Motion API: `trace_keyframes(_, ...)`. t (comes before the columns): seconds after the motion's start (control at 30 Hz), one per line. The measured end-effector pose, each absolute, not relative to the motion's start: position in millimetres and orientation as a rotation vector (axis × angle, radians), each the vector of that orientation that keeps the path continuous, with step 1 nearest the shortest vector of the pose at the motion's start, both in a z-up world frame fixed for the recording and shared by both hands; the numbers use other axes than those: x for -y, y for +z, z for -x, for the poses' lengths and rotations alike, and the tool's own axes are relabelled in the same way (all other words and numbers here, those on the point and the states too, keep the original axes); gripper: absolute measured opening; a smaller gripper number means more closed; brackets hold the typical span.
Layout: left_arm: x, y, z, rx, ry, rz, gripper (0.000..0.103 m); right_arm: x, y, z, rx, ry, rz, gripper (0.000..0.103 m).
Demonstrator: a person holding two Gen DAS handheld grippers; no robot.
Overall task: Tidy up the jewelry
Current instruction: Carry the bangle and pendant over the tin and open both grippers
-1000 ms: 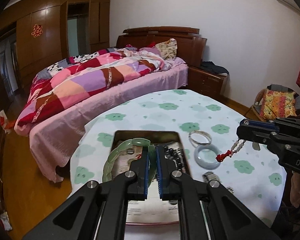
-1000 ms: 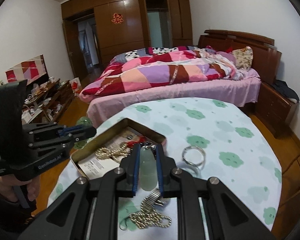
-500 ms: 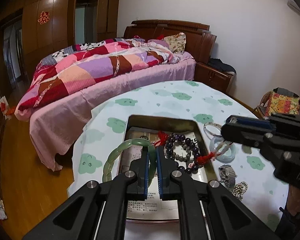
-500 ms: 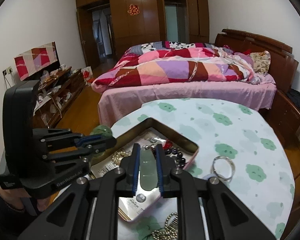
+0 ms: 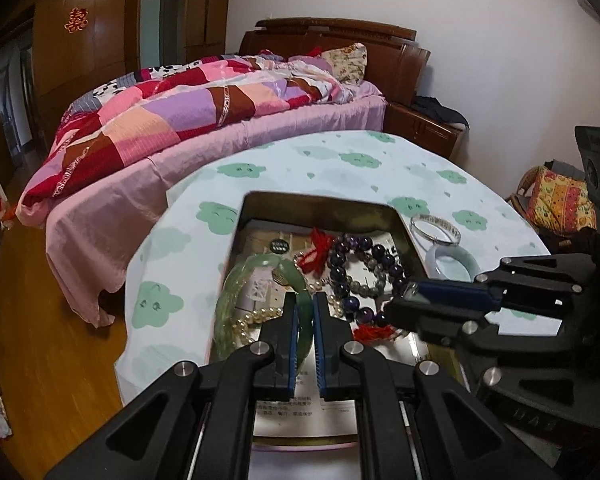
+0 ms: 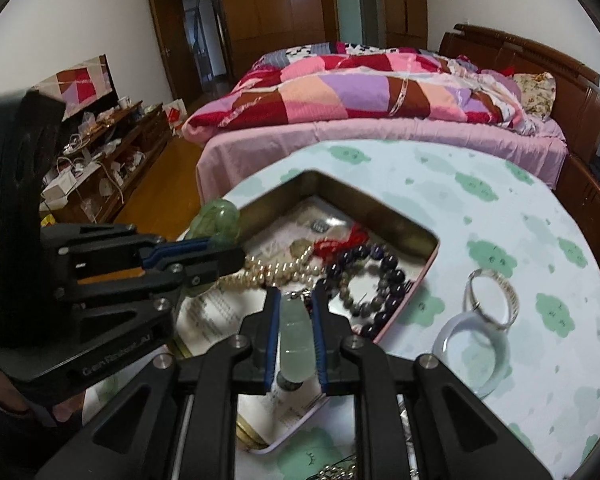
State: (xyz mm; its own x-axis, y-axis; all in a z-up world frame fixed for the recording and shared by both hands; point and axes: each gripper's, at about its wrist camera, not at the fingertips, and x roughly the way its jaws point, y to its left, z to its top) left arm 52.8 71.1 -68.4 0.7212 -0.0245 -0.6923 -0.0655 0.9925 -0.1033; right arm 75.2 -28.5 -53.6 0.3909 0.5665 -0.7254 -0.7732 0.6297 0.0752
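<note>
bangle (image 5: pixel 260 292): green jade one, pinched on its rim by the left gripper (image 5: pixel 303 312). It's hanging low over the left half of the tin (image 5: pixel 324 200), ring roughly lying flat-ish and tilted, loop stretching off toward 10 o'clock from the fingertips. Can't tell if its far side is already touching the stuff in the tin.

pendant (image 6: pixel 296 344): pale green slab, clamped between the right gripper's (image 6: pixel 295 300) pads, long axis running straight along the fingers, pointing at 12. It sits above the near part of the tin, with a cord and red tassel (image 5: pixel 374 332) trailing under it in the left view.

key relation: both held pieces are already over the tin, so I'd say the next move is pretty much straight down and let go. Neither hand needs to travel sideways.

who's nearer: left one looks lower and further in, so the bangle probably goes first.

tin contents: pearl strand (image 6: pixel 276 270), dark bead bracelet (image 6: pixel 364 272), red knot (image 6: pixel 340 242), some paper on the bottom. Getting crowded. Free floor is mostly at 6 o'clock, near edge, on the paper.

edges: tin wall is close at 9 o'clock of the bangle, so it could catch the rim if it swings out that way.

gripper clash: the two sit just beside each other over the tin, right one crossing in at 3 o'clock of the left view. Not much elbow room.

still out on the worktop (image 6: pixel 500 208): silver bangle (image 6: pixel 492 298) and pale bangle (image 6: pixel 476 352), at 2 to 3 o'clock of the right gripper, outside the tin.
</note>
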Motion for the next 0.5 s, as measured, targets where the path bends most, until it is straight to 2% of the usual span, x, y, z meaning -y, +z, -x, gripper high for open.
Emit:
trace_keyframes(0.13, -74.5, -72.4, -51.7, -0.777, 0.05, 0.134, 0.007, 30.1, -57.3, -73.7, -0.809, 0.868, 0.3, 0.019)
trace_keyframes(0.2, -76.4, -73.7, -52.6, -0.788, 0.059, 0.137, 0.011, 33.4, -57.2, -72.6, -0.811, 0.867, 0.292, 0.022)
trace_keyframes(0.27, -76.4, -74.4, -52.0, -0.798, 0.07, 0.133, 0.03, 35.6, -57.1, -71.6, -0.808, 0.864, 0.287, 0.042)
trace_keyframes(0.3, -76.0, -73.4, -50.9, -0.792, 0.077, 0.131, 0.037, 37.3, -56.5, -71.6, -0.802, 0.862, 0.283, 0.046)
trace_keyframes(0.37, -75.4, -68.7, -47.1, -0.769, 0.081, 0.137, 0.065, 44.1, -53.8, -69.4, -0.79, 0.85, 0.275, 0.049)
trace_keyframes(0.4, -74.2, -65.3, -44.5, -0.754, 0.083, 0.136, 0.069, 49.1, -52.3, -69.0, -0.786, 0.84, 0.267, 0.049)
trace_keyframes(0.5, -71.9, -60.7, -42.3, -0.741, 0.075, 0.123, 0.071, 65.6, -49.1, -69.6, -0.779, 0.807, 0.238, 0.053)
